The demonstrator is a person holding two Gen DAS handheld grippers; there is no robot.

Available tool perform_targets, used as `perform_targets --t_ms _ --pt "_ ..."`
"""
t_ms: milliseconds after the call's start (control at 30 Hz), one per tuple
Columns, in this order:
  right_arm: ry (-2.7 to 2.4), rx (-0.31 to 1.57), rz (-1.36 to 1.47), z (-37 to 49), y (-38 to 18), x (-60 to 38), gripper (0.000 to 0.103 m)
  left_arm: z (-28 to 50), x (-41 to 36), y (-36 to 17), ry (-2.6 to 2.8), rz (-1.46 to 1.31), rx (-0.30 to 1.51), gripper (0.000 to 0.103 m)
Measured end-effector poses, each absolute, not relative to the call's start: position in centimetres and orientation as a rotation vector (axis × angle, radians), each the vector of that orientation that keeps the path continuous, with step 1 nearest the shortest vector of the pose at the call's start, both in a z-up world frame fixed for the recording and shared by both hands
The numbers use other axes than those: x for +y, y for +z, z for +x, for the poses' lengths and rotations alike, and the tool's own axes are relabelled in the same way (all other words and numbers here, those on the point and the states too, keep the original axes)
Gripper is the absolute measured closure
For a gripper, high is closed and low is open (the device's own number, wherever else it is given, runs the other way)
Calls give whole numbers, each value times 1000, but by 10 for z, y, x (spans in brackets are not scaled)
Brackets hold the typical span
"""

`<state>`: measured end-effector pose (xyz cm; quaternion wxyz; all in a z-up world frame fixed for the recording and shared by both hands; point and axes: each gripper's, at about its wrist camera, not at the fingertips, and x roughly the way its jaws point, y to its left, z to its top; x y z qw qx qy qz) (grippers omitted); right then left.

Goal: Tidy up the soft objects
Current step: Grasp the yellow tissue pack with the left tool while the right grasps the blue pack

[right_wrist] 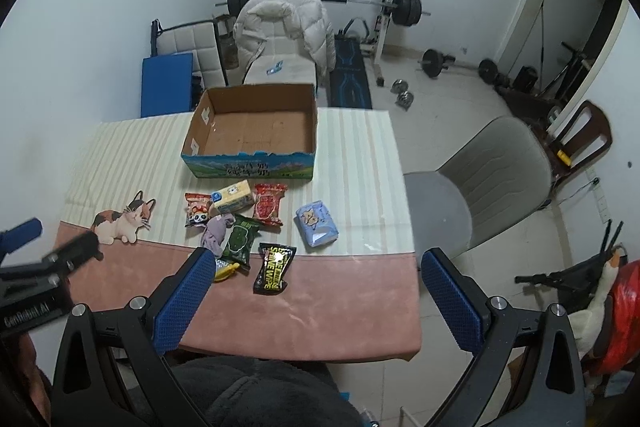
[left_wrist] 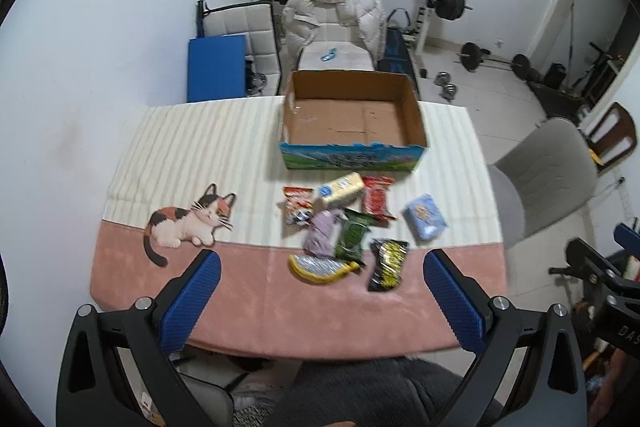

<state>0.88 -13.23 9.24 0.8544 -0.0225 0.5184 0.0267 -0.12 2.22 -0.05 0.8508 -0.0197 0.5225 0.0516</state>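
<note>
Stock: my left gripper and right gripper gape wide, empty; soft packets cluster before the bare cardboard box, risk: overlapping wrappers snagging together.

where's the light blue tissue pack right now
In both views the light blue tissue pack lies on the table's right side, apart from the cluster, right of the red snack packet.

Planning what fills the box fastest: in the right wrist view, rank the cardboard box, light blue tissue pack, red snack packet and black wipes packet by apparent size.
1. Cardboard box, far the largest.
2. Light blue tissue pack, black wipes packet and red snack packet: too alike to rank, and the black one lies nearer the camera.
</note>
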Motion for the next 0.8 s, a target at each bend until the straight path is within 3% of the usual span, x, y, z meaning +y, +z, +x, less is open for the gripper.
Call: perform_targets --t_ms 167,467,533,800 --pt "102 1190 -23 61 21 -144 0 54 43 -68 166 -15 1210 0" --pt "147 1474 -72 168 -180 -143 0 156 46 -222 115 196 1385 0" --pt "148 1527 -78 184 -222 -141 3 179 34 -252 78 266 1407 7" --pt "138 1616 -83 220 -313 -132 9 246 -17 -341 -62 509 1451 13"
